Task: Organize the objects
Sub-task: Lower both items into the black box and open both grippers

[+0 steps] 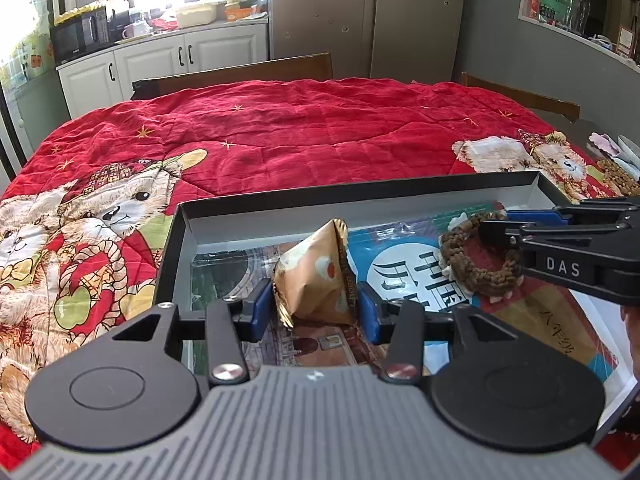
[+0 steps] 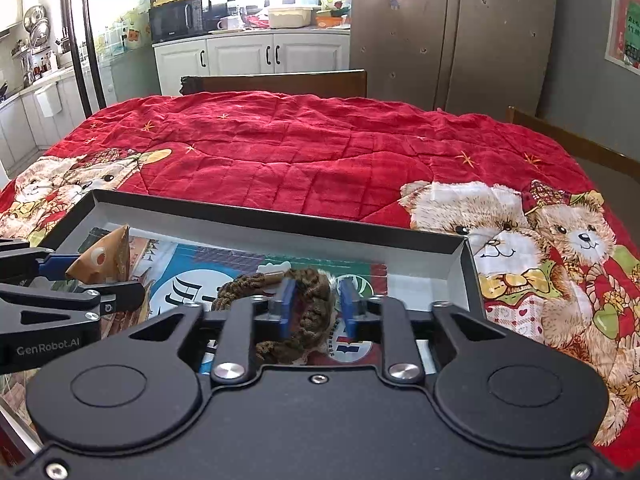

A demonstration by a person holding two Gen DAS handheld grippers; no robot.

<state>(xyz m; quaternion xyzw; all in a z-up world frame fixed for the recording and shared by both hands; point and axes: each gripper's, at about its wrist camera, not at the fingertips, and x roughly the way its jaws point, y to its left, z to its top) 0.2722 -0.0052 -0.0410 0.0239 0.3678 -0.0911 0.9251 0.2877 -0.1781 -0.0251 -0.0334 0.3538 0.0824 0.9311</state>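
A shallow black box [image 1: 360,194] with a white inside lies on the red bear-print cloth, with printed books [image 1: 404,276] flat on its floor. An orange snack packet [image 1: 316,268] stands on the books between the blue pads of my left gripper [image 1: 314,312]. The pads sit just off its sides, so this gripper is open. A brown braided ring [image 2: 316,292] lies on the books to the right. My right gripper [image 2: 318,304] straddles one side of the ring, open, with small gaps at both pads. The same gripper [image 1: 508,226] reaches in from the right in the left wrist view.
The red quilted cloth [image 2: 320,152] covers the whole table beyond the box. Wooden chairs [image 1: 248,72] stand at the far edge and one [image 1: 520,96] at the right side. Small pale items [image 1: 612,146] lie at the table's right edge. Kitchen cabinets lie behind.
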